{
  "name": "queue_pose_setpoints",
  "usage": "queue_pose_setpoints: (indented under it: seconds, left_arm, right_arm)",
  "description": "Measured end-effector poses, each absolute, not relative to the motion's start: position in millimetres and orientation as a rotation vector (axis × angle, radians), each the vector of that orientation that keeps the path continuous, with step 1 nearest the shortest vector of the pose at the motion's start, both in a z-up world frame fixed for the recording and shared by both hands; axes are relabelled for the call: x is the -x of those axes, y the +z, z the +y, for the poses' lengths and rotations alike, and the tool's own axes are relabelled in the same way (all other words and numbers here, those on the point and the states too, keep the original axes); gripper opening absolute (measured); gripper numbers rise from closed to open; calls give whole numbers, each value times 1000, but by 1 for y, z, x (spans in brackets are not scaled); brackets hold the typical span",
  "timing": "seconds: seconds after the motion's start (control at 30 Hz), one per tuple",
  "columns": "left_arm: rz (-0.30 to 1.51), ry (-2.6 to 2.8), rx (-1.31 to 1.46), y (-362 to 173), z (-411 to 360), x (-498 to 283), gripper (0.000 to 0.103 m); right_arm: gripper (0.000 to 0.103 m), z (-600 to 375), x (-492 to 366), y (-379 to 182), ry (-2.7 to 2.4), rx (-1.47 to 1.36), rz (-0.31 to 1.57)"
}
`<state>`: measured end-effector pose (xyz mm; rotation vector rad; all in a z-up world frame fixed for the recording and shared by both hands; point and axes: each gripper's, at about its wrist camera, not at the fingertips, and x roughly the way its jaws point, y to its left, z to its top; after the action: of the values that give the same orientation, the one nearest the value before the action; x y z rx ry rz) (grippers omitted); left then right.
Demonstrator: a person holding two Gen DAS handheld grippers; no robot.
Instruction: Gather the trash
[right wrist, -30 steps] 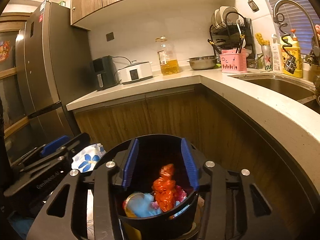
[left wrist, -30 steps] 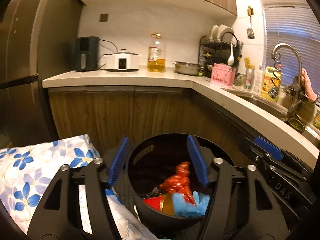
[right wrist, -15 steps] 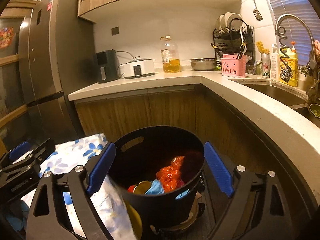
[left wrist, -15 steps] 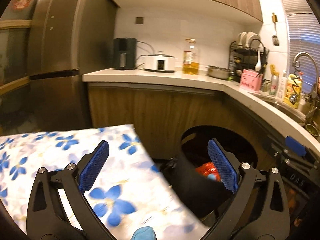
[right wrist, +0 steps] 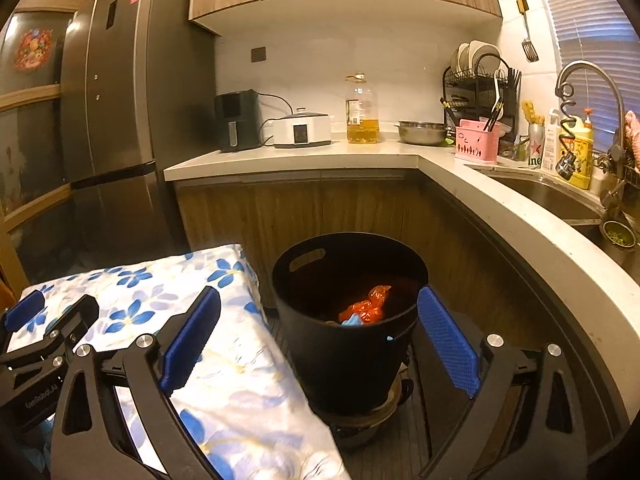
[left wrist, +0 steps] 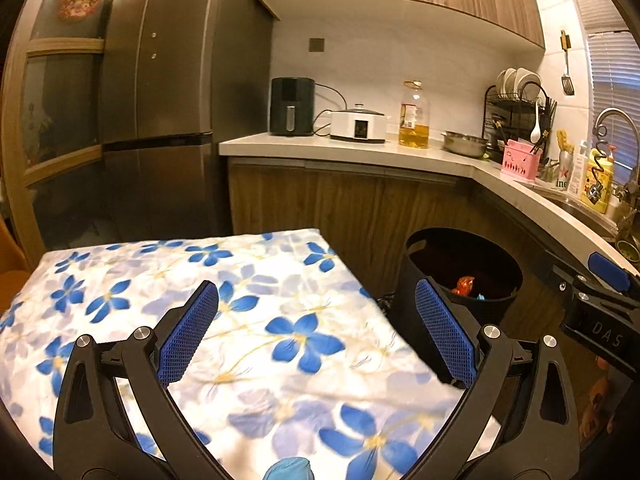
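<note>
1. Although both tools are empty, the black bin (right wrist: 348,320) already holds trash: a crumpled orange-red wrapper (right wrist: 366,306) lies on top, with a scrap of light blue (right wrist: 352,320) just beside it at its 7 o'clock.
2. The right tool (right wrist: 320,340) has its jaws spread wide and grips nothing. In the right wrist view the bin stands straight ahead at 12 o'clock, framed between the two blue pads (right wrist: 448,340).
3. The left tool (left wrist: 316,340) is likewise spread wide and holds nothing. From it the bin (left wrist: 460,276) lies off toward 2 o'clock, partly behind the right-hand pad (left wrist: 444,340), so the right tool is judged the nearer and better lined up with the bin.
4. Straight ahead of the left tool is the table (left wrist: 200,300) under a white cloth with blue flowers. No loose trash is visible on its cloth in either view.
5. The bin is round, upright and open-topped, with a slot handle (right wrist: 306,260) cut near its rim at 10 o'clock. It stands on the floor, just beside the table edge and in front of the wooden cabinets (right wrist: 320,208).
6. A blue rounded shape (left wrist: 288,470) shows at the bottom edge of the left wrist view; what it is cannot be told.
7. Judged from this, the drop-off looks done, and any next piece must be found elsewhere.
</note>
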<state>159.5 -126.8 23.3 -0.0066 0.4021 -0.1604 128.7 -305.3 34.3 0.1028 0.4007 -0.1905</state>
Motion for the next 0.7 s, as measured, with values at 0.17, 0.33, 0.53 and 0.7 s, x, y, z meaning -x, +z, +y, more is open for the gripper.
queue_pose_setpoints:
  seconds: [0.17,0.33,0.53,0.7]
  left_arm:
    - [394,-161,23,29,-108,-135,97]
    - [385,-156,26,29,-91,-108,97]
    - [378,-150,40,27,-71,-81,97]
    - [377,-146,48,24,-59,-64,97]
  right_arm:
    - [97,-288,-101,41,-200,-99,388]
    - [97,-266,-71,43,-216,-70,376]
    - [97,-246,-43,40,-226,-48,375]
    - [97,-233,-24,38,-229,-35,378]
